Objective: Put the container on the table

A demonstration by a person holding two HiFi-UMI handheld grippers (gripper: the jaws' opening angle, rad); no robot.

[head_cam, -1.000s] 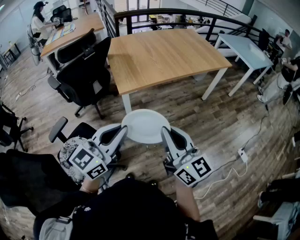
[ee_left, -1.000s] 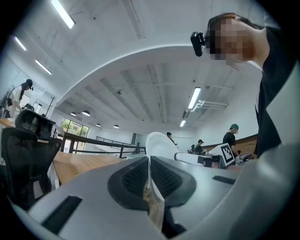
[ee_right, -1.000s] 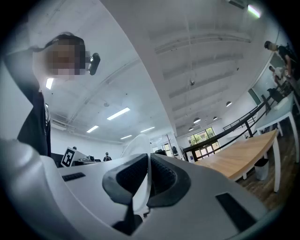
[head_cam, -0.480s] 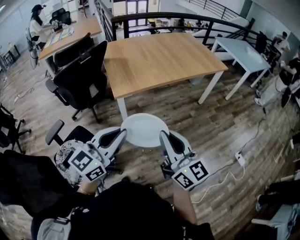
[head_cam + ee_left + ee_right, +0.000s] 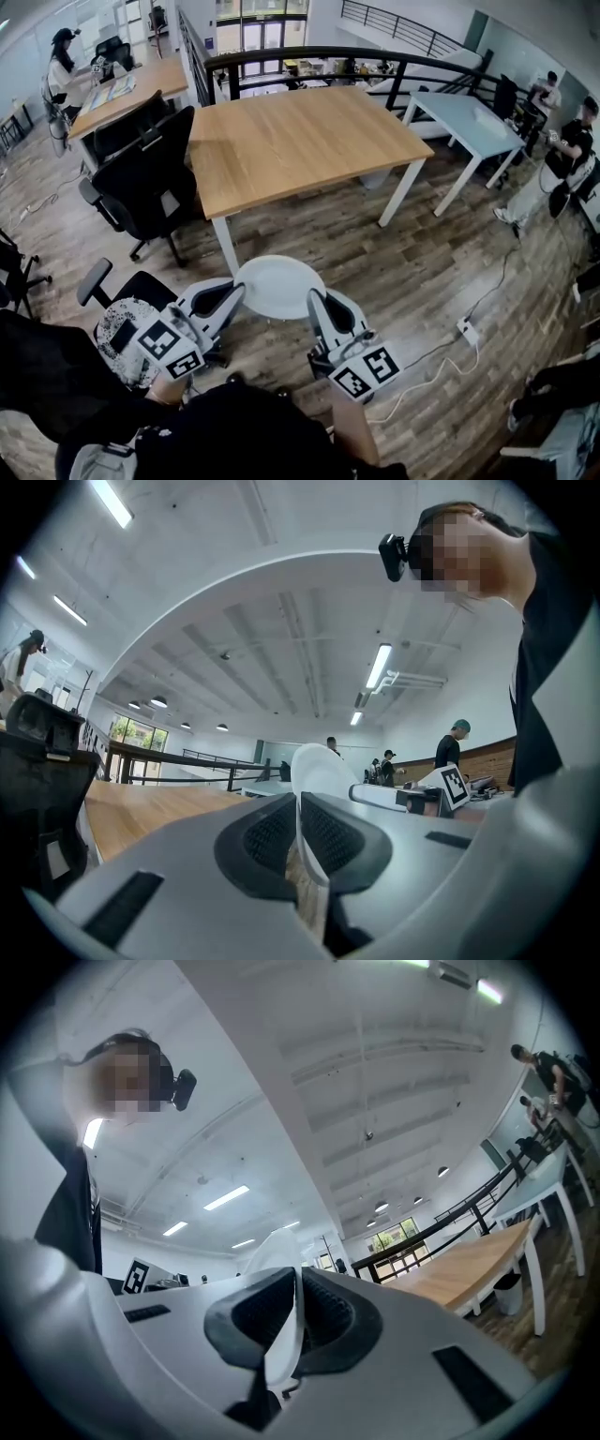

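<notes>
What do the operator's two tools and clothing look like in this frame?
The left tool and right tool are pale grey moulded shells with black ribbed pads. Each carries a cube of black-and-white square markers. The person wears a black top.

At twelve o'clock I have the worktop lying bare, with open floor before it. Black office chairs crowd ten o'clock, and the worktop's white leg stands at eleven.

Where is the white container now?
In the head view the container is low in the middle, gripped at its rim by the left gripper and right gripper, above the floor, short of the wooden table.
</notes>
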